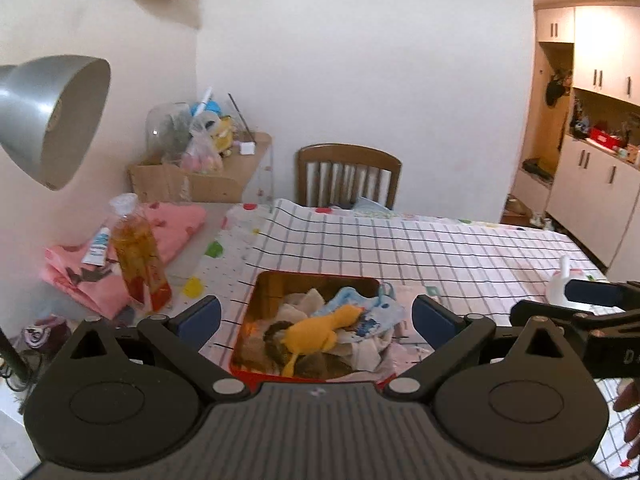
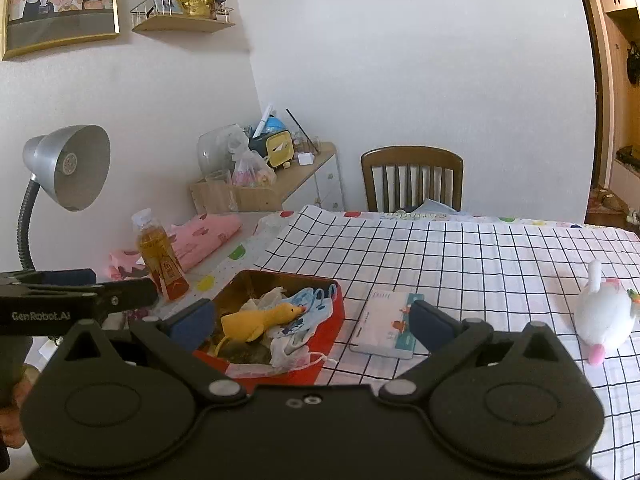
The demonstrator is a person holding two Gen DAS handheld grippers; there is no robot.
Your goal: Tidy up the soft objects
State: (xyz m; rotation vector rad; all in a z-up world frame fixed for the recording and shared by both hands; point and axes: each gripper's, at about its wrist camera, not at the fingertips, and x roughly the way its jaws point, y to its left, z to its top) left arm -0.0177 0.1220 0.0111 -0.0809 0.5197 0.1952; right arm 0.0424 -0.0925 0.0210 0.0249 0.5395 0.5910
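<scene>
Lying slantwise in red tin [image 2: 328,322], yellow duck [image 2: 260,320], beak pointing right.

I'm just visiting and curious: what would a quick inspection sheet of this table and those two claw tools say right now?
Surface: checked tablecloth on the table.
Job's things: yellow plush duck and cloth face masks lie in the red tin; white plush bunny lies on the cloth, apart from the tin.
Clutter: tissue pack beside the tin; tea bottle; pink cloth.
Grippers: left gripper and right gripper both open, holding nothing.
Cables: nothing seen.
Surroundings: desk lamp, wooden chair, side shelf.
</scene>
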